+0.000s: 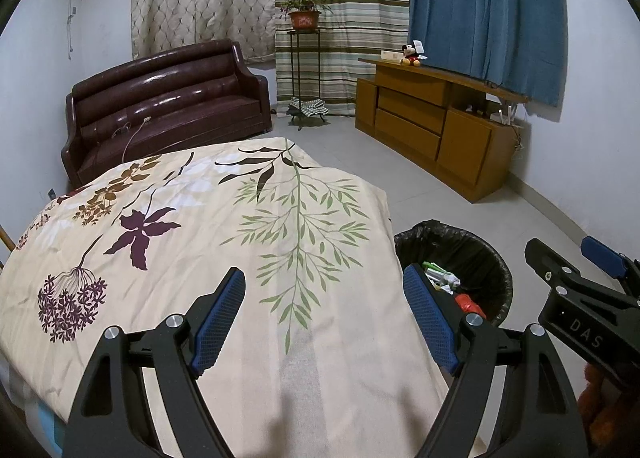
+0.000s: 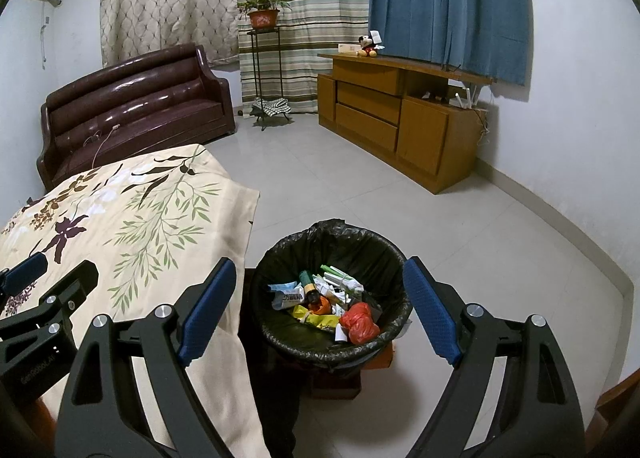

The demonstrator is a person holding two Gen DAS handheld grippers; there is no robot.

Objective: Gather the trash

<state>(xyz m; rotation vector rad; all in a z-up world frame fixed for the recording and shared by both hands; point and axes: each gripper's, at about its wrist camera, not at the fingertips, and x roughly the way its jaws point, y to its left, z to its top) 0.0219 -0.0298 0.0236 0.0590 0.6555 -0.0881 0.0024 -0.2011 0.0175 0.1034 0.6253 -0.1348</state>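
A bin lined with a black bag [image 2: 360, 246] stands on the floor beside the table, its rim also showing in the left wrist view [image 1: 472, 242]. Inside lies trash [image 2: 320, 298]: wrappers, a small bottle, paper scraps and a red plastic bag [image 2: 360, 322]. My right gripper [image 2: 320, 314] hangs open just above the bin with nothing between its blue pads. My left gripper [image 1: 324, 318] is open over the floral tablecloth [image 1: 200, 238], empty too. The cloth [image 2: 140, 218] carries no loose trash that I can see. Each gripper shows at the edge of the other's view.
A dark leather sofa [image 1: 168, 106] stands behind the table. A plant stand [image 1: 304, 58] with a potted plant is against the striped curtain. A wooden cabinet [image 1: 432, 126] runs along the right wall. Pale tiled floor [image 2: 400, 198] lies beyond the bin.
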